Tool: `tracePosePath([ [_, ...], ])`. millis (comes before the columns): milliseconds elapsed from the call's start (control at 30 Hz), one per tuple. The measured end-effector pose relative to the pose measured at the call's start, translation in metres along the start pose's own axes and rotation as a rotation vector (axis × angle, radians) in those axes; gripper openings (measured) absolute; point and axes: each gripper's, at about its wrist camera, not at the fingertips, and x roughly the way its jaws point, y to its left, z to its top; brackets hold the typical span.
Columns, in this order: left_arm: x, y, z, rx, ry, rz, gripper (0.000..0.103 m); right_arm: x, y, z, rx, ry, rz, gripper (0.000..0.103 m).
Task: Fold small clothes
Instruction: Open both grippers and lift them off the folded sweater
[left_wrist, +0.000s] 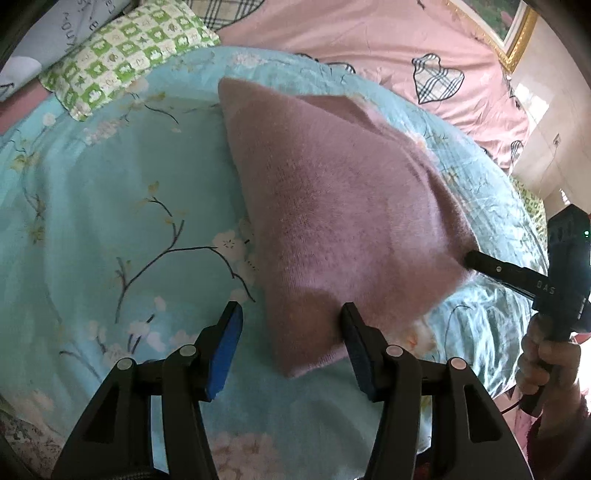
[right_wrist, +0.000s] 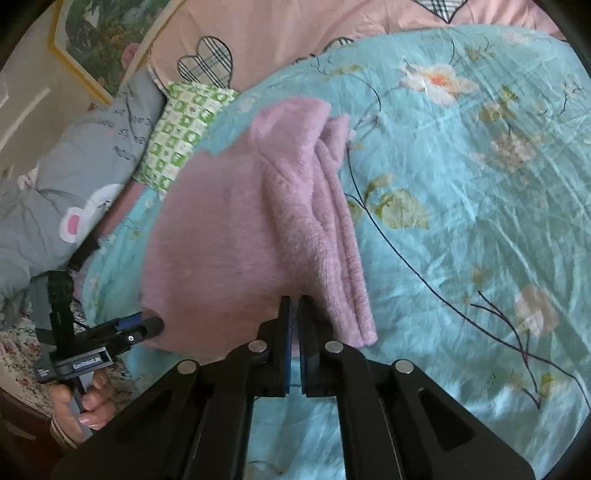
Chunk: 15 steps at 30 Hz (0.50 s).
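The pink garment (left_wrist: 343, 206) lies part-folded on the blue quilt (left_wrist: 110, 206), its near edge lifted a little between the two tongs. The right tongs (right_wrist: 294, 306) are clamped shut on the near right corner, where several fleecy layers stack up. The left tongs (left_wrist: 291, 314) stand open astride the near left corner — one pad seems to touch the cloth, the other is clear of it, so nothing is gripped there.

The likely trouble starts at that uneven hold. If the right tongs pull or lift while the left corner is loose, the garment will probably skew and the fold come out crooked. The right pinch may have caught only some of the stacked layers; the rest could slide out and open the fold. If the left tongs close low, they may nip the quilt along with the cloth and drag it.

The surface is soft and rumpled — a floral quilt over a pink sheet (left_wrist: 369, 40) with plaid hearts, so it gives under any push. A green-checked pillow (left_wrist: 122, 51) and a grey one (right_wrist: 62, 192) lie near the far left of the garment, and a gilt-framed picture (right_wrist: 92, 40) leans at the wall beyond.
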Motion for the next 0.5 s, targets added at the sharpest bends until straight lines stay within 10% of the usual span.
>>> tracePosePath([
  [167,-0.022,-0.001,-0.01,-0.009,-0.041,-0.005,0.058,-0.024,0.013,-0.009,-0.017,-0.037,0.002,0.011],
  [300,-0.039,-0.003,-0.02,-0.005,-0.078,0.004,0.066,-0.037,0.028,-0.02,-0.048,-0.062,0.001,0.047],
  [500,-0.061,-0.014,-0.037,0.048,-0.143,0.061,0.079,-0.041,0.056,-0.038,-0.152,-0.049,-0.056,0.051],
])
